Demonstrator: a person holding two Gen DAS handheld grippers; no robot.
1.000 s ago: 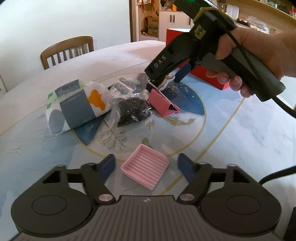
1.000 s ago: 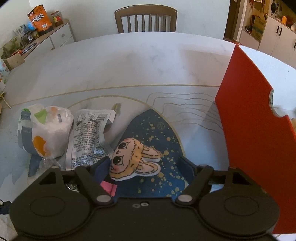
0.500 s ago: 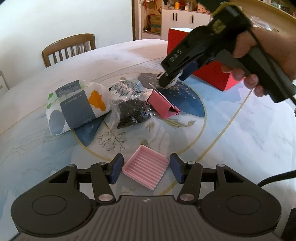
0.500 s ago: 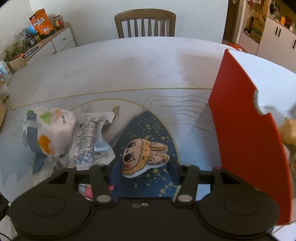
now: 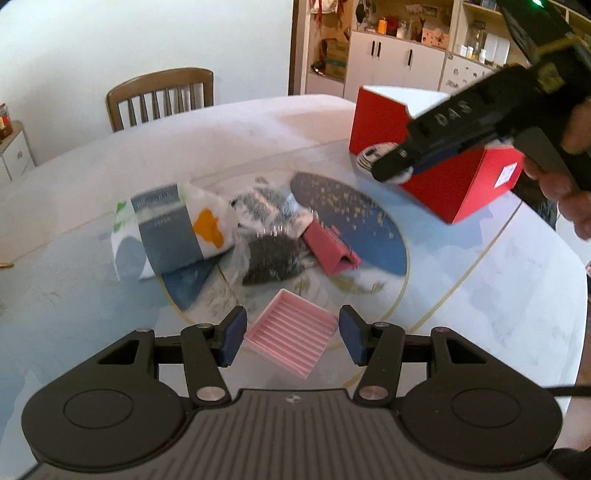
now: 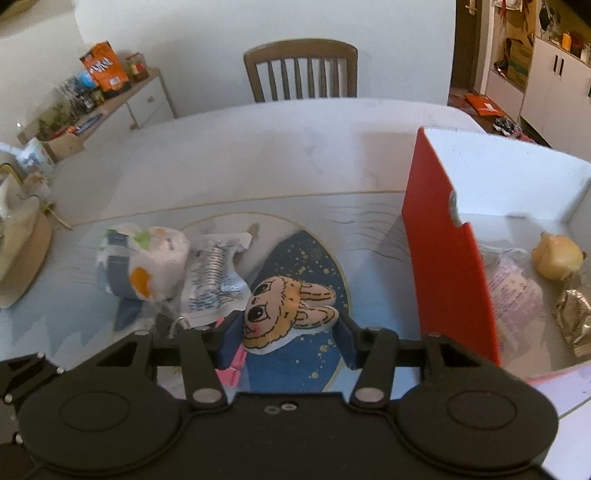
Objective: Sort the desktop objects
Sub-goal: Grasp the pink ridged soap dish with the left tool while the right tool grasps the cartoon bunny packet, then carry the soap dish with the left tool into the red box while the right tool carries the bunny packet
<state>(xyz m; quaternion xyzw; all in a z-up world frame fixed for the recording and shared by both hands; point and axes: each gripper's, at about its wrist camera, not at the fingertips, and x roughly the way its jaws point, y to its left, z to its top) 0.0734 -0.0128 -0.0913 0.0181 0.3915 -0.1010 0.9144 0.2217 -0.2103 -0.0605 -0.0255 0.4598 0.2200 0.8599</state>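
One word, "DAS", marks the right tool [image 5: 393, 171].

The right gripper [image 5: 397, 168] is covering most of the bunny [image 5: 369, 157] in the left view, at two o'clock. The snack bags [image 5: 258, 218] are blurring there, print unreadable. In the right view the red wall [image 6: 447, 273] is hiding part of the box, and the edge at three o'clock is cutting off the foil packet [image 6: 574, 317].

White wall [image 6: 258, 26], wooden chair [image 6: 301, 70], white cabinets [image 5: 391, 70]
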